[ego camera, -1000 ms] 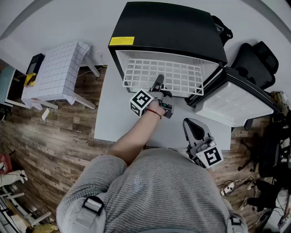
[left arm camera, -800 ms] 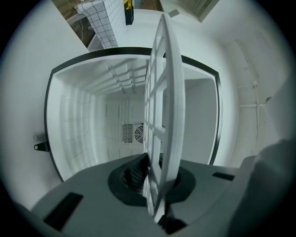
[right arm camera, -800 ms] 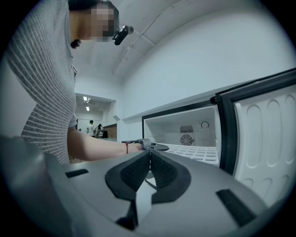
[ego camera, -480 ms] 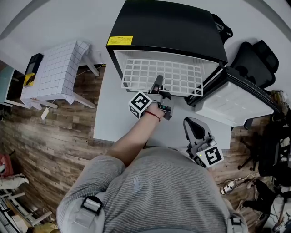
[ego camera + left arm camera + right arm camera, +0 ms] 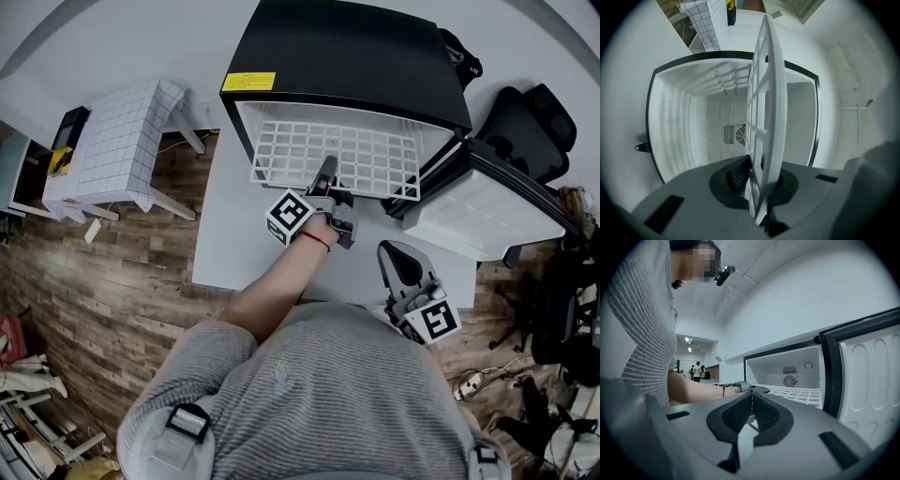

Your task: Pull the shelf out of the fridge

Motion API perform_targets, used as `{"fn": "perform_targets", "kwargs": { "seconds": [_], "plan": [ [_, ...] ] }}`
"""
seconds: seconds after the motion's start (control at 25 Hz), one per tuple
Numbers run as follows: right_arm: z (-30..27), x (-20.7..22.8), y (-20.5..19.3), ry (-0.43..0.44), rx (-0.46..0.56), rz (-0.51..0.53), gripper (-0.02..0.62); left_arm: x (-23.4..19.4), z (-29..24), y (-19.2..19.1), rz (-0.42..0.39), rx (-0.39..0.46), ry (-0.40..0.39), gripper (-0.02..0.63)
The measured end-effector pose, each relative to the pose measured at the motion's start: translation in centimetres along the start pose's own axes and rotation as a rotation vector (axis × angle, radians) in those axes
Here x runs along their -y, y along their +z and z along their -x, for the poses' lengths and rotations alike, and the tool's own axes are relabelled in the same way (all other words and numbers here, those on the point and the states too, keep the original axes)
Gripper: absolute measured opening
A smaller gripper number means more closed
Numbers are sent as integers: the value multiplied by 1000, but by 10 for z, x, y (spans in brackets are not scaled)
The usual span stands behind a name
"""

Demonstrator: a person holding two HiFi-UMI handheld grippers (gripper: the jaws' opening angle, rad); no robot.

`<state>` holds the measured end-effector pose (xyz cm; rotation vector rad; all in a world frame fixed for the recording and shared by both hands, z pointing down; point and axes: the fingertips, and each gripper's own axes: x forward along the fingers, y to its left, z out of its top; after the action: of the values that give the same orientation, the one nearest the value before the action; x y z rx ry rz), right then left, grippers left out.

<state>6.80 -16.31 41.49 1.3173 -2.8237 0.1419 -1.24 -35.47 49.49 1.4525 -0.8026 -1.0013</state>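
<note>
The fridge (image 5: 347,56) stands on the white worktop (image 5: 234,244) with its door (image 5: 487,211) swung wide to the right, so the way out is clear. The white grid shelf (image 5: 281,150) lies level in the opening, its front edge jutting just past the fridge's mouth and over the worktop. Most of it looks to be inside. The left tongs (image 5: 327,169) are clamped on the middle of that front edge; the left gripper view shows the shelf's rim pinched between the pads. The right tongs (image 5: 401,267) hang near the person's body, well apart from the shelf, with jaws together on nothing. The grip is made and the pull seems barely begun. What remains is drawing the shelf fully clear of the fridge.
</note>
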Motion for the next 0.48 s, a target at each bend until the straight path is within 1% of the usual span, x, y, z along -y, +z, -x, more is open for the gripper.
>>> {"fn": "perform_targets", "kwargs": {
  "seconds": [0.24,0.48],
  "plan": [
    [0,4,0,-8,-2,-2,14,3,4,-1,3,4,33,26],
    [-4,-2,1,2,1,0,14,5,13,-3,11,-3,31,26]
  ]
}}
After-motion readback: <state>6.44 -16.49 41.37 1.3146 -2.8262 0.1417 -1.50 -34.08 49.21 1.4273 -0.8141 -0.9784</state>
